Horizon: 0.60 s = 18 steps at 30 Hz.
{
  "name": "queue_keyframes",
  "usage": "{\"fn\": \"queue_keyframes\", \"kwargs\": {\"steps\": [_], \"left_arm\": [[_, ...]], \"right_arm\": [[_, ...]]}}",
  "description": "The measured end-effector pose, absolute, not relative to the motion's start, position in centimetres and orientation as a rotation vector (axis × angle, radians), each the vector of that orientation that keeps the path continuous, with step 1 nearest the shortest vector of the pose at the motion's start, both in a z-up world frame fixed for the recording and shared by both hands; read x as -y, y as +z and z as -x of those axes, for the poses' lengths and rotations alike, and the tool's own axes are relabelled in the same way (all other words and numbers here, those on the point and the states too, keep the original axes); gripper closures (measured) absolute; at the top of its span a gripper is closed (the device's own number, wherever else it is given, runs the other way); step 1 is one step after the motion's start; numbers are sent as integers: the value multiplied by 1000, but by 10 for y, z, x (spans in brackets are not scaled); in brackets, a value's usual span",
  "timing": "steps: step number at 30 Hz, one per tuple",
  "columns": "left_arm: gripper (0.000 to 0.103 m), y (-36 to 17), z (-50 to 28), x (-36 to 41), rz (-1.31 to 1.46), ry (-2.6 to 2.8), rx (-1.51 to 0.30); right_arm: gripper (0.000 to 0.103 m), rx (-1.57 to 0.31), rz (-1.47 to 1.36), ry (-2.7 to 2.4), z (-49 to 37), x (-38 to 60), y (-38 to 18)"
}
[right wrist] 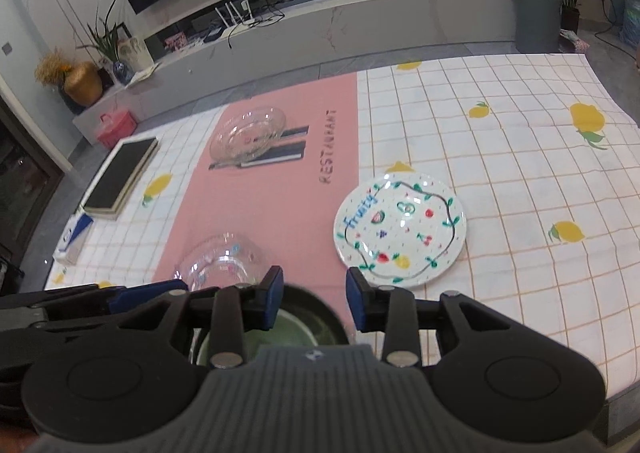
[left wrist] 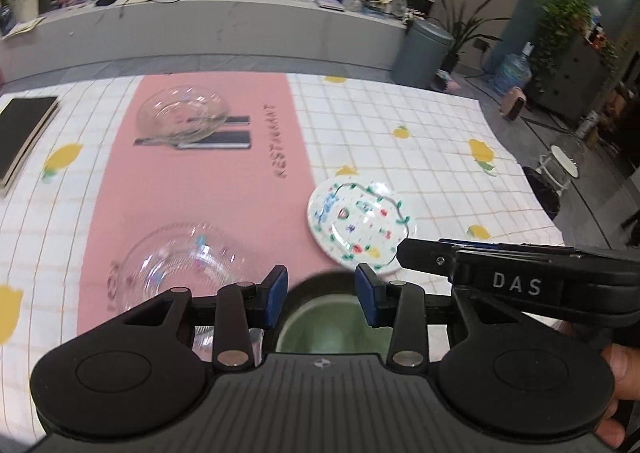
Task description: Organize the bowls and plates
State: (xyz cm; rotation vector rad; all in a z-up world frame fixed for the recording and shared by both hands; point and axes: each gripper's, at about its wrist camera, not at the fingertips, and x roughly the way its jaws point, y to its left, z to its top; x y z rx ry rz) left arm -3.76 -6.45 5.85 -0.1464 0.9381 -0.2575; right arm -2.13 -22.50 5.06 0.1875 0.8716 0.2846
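Note:
A dark bowl with a green inside sits at the near edge of the pink mat, under both grippers. My left gripper is open above it. My right gripper is open above it too; its body shows in the left wrist view. A white plate with fruit drawings lies to the right of the mat. A clear glass bowl stands left of the dark bowl. A second glass bowl stands at the mat's far end.
The table has a white lemon-print cloth and a pink mat. A black-topped board lies at the far left. A small blue and white box lies near the left edge. The table edge runs along the right.

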Motion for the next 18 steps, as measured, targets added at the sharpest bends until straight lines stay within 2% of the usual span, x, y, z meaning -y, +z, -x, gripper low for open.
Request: {"fn": "queue_keyframes", "kwargs": {"steps": [3,7,12,18], "left_arm": [[56,60,18,68,128,-280,-942],[49,51,-15,74,102,-372,-951],[49,32,-58,75,77,-406,-1007],[49,3,-98,71,180,-455,-1074]], "right_arm": [[67,-869,-190,283,4,230,54],[66,-904,-238,265,-27,246,52],[63,-955,-314,239,-65,270,40],[63,-1002,-432,188,-100,300,14]]}}
